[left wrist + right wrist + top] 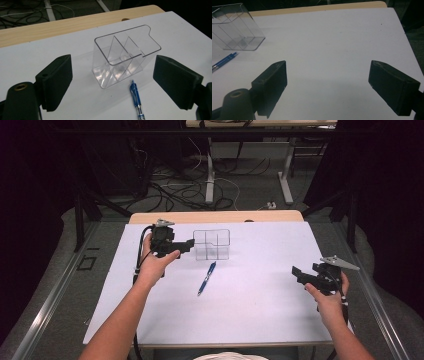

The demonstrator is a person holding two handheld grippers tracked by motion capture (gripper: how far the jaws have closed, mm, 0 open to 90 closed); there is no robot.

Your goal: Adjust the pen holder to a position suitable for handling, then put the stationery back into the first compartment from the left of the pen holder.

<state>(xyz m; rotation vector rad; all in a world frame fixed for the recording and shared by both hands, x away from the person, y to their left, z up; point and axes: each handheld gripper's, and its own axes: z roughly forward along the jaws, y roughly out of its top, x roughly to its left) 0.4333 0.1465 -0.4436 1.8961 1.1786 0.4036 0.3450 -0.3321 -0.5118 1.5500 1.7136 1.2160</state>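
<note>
A clear plastic organizer box (pixel 212 244) with inner dividers stands upright on the white table, toward the back. A blue pen (pixel 206 278) lies flat just in front of it. My left gripper (pixel 187 245) hovers to the left of the box, jaws open and empty. In the left gripper view the box (pixel 125 56) and the pen (pixel 136 100) lie ahead between the spread jaws, untouched. My right gripper (pixel 298 272) is held at the table's right side, open and empty. In the right gripper view the box (pixel 235 27) and pen (pixel 223 62) sit far left.
The white sheet (pixel 250 305) covers a wooden table (pixel 215 216) whose bare strip shows at the back. Beyond it the floor holds tangled cables (pixel 175 190) and desk legs (pixel 286 175). Dark curtains close off both sides.
</note>
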